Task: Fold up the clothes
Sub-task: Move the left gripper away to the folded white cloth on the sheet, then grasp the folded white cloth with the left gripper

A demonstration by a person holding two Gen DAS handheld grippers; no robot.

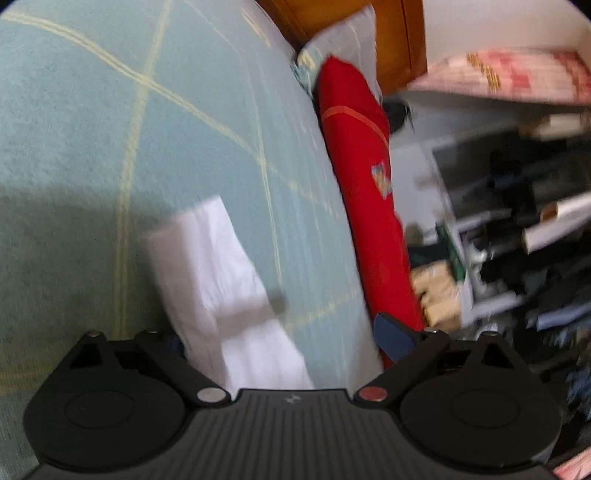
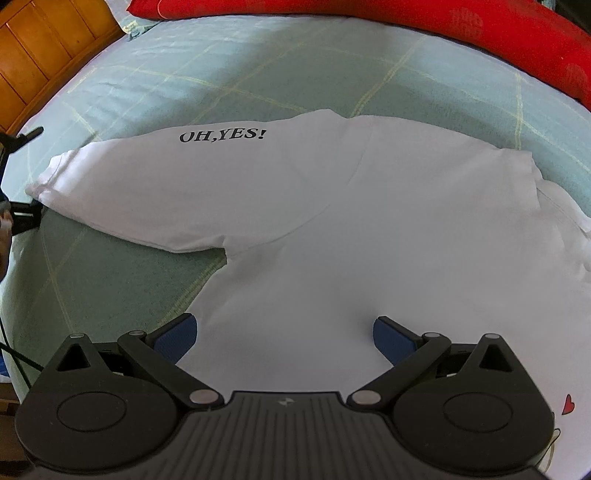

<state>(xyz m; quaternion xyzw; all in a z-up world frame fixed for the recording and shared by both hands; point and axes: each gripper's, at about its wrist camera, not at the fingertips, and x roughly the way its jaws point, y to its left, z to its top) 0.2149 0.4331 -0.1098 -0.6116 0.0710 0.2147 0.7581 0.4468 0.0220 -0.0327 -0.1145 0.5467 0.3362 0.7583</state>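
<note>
A white T-shirt [image 2: 332, 221] lies flat on a pale teal checked blanket [image 2: 221, 74]. Its sleeve [image 2: 166, 184], printed "OH,YES!", stretches to the left. My right gripper [image 2: 284, 338] hangs open over the shirt's body, with its blue pads [image 2: 393, 339] wide apart and nothing pinched. In the left wrist view my left gripper [image 1: 286, 341] is open at the end of the white sleeve [image 1: 214, 266]. The cloth runs between the fingers, and the left pad is mostly hidden behind it. Dark parts at the far left edge of the right wrist view, beside the sleeve's end, look like that gripper [image 2: 20, 177].
A long red cushion [image 1: 362, 184] lies along the bed's far side [image 2: 480, 26]. A wooden headboard [image 2: 37, 48] stands at the end. Beyond the bed are blurred, cluttered shelves [image 1: 517, 221]. A small red heart print [image 2: 569, 404] shows on the shirt at lower right.
</note>
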